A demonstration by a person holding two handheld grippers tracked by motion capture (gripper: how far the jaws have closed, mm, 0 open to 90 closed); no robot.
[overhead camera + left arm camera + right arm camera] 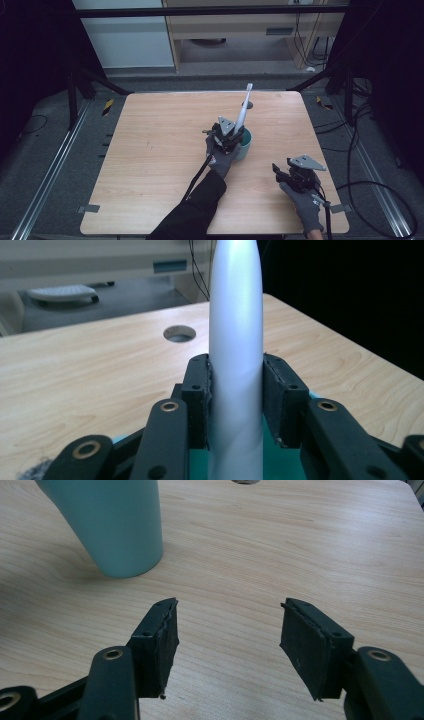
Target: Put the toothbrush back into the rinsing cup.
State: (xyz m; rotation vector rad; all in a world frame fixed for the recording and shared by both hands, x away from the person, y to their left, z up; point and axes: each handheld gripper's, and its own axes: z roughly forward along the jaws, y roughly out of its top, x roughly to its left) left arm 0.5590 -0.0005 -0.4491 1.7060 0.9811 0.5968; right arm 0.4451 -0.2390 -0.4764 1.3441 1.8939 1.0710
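The left gripper (pixel 235 400) was clamped on the grey handle of an electric toothbrush (pixel 241 114), which stood tilted with its lower end inside the teal cup (pixel 245 144) near the table's (pixel 150 150) centre. The right gripper (pixel 227 645) rested apart, near the front right edge, jaws spread wide and holding nothing.

Risk: the cup stood unsupported (no gripper steadied it), so sideways pull on the handle would likely tip it. The smooth handle might also slip between the pads.

The toothbrush's base and the cup's interior were hidden behind the left gripper.
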